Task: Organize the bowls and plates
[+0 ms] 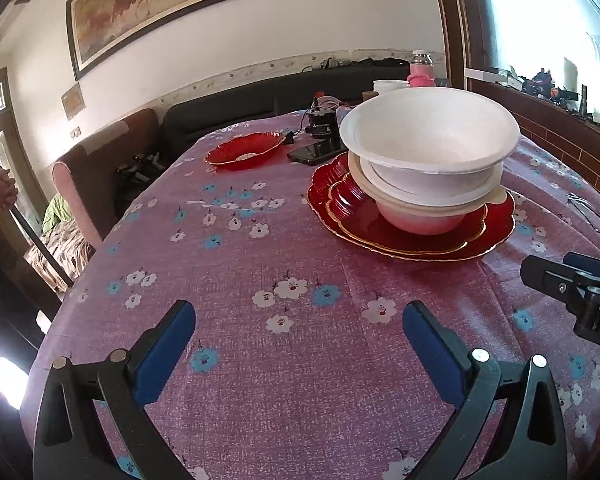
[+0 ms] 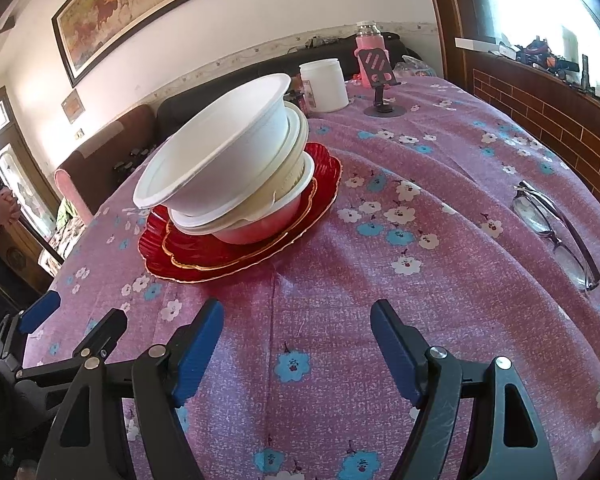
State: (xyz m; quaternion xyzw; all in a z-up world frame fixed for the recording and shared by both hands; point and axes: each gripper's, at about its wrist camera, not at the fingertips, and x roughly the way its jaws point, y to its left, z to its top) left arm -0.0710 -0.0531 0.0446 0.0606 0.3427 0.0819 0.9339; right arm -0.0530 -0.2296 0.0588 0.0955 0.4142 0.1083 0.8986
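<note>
Three white bowls (image 1: 428,160) sit nested on stacked red plates (image 1: 404,236), well ahead of my left gripper (image 1: 300,344) and right gripper (image 2: 296,344); I see both spread wide, holding nothing, above the tablecloth (image 2: 380,240).

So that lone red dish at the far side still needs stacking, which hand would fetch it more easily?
Probably the left. The left gripper is open and empty, and the lone red dish lies ahead-left of it across bare tablecloth. In the right gripper's view, the stack of bowls blocks it.
</note>
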